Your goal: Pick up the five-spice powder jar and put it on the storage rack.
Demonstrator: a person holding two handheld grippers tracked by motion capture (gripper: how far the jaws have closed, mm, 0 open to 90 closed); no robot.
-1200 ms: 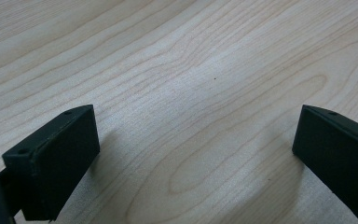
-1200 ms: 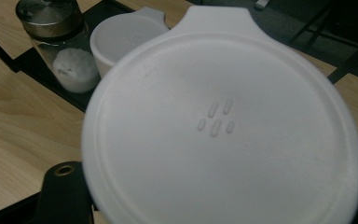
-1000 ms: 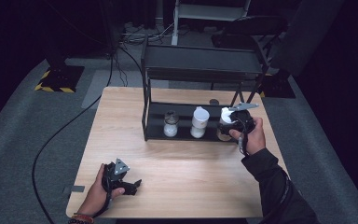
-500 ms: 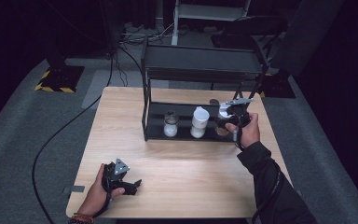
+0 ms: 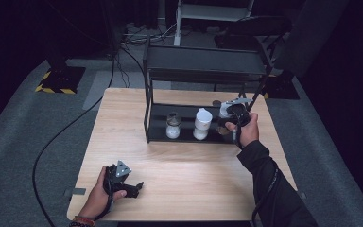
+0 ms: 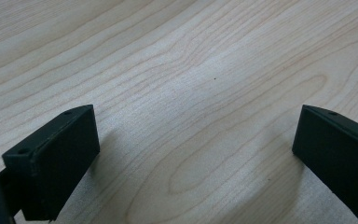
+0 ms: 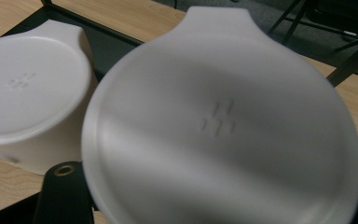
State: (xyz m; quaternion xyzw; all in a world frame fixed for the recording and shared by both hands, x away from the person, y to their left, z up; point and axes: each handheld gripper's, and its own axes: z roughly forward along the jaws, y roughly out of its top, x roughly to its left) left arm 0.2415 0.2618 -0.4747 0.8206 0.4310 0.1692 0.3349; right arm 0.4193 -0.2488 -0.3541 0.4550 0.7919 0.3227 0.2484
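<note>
Now right hand-held gripper (image 5: 229,113) clamped on white-lidded jar (image 7: 221,126); left hand-held gripper (image 6: 196,154) wide, empty.

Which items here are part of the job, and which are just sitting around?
In the job:
- white-lidded jar, clamped in the right gripper at the black rack
- second white-lidded jar on the rack's lower shelf

Lying about:
- small glass jar on the same shelf
- left gripper, open over bare table
- floor cable

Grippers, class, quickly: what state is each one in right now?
Left gripper: open, empty, above the wooden table.
Right gripper: shut on a white lidded jar.
</note>
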